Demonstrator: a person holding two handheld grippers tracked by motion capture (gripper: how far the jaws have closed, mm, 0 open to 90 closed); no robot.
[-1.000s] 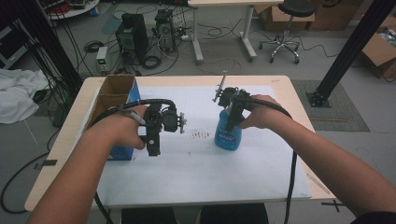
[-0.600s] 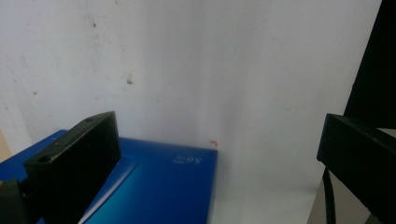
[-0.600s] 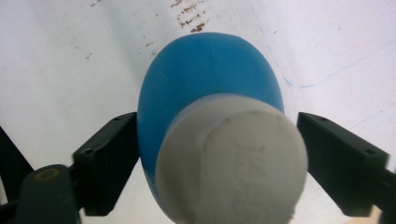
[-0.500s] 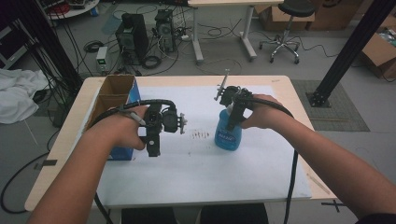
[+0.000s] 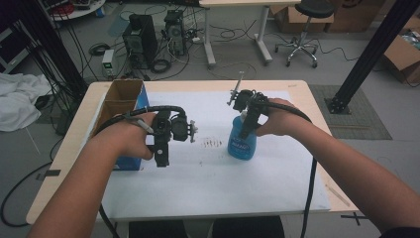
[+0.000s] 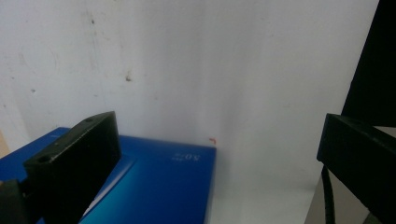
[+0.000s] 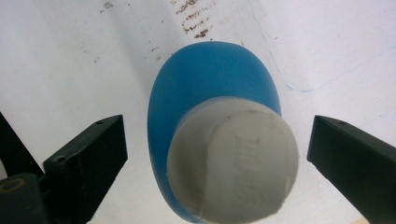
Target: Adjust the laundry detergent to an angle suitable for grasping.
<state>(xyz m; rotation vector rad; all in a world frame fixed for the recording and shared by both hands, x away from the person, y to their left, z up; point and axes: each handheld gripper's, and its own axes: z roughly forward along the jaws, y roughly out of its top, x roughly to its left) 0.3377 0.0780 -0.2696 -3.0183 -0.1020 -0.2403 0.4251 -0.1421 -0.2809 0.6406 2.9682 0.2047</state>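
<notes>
A person is sitting at the near edge of a table (image 5: 317,183) covered with a white sheet, forearms reaching forward, a claw tool in each hand. Compared with the frames from a second and half a second ago, almost nothing is changing: both hands are staying where they were, which suggests a pause before a grip rather than a move under way.

The left claw (image 5: 161,151) is hovering over the left half of the table, pointing down, its jaws standing wide with nothing between them. Just beside it, toward the left edge, a blue box (image 5: 130,162) is lying flat; in the left gripper view its blue corner (image 6: 159,186) is showing below the open jaws.

The right claw (image 5: 246,130) is hanging directly above a blue bottle (image 5: 242,146) standing upright near the middle of the table, right of centre. In the right gripper view, the bottle's grey cap (image 7: 236,158) is sitting between the wide-open jaws, not touched by either.

Judging from this, the bottle is not yet gripped; closing on it looks like the next step.

Toward the far left corner, an open cardboard box (image 5: 119,96) is resting.
</notes>
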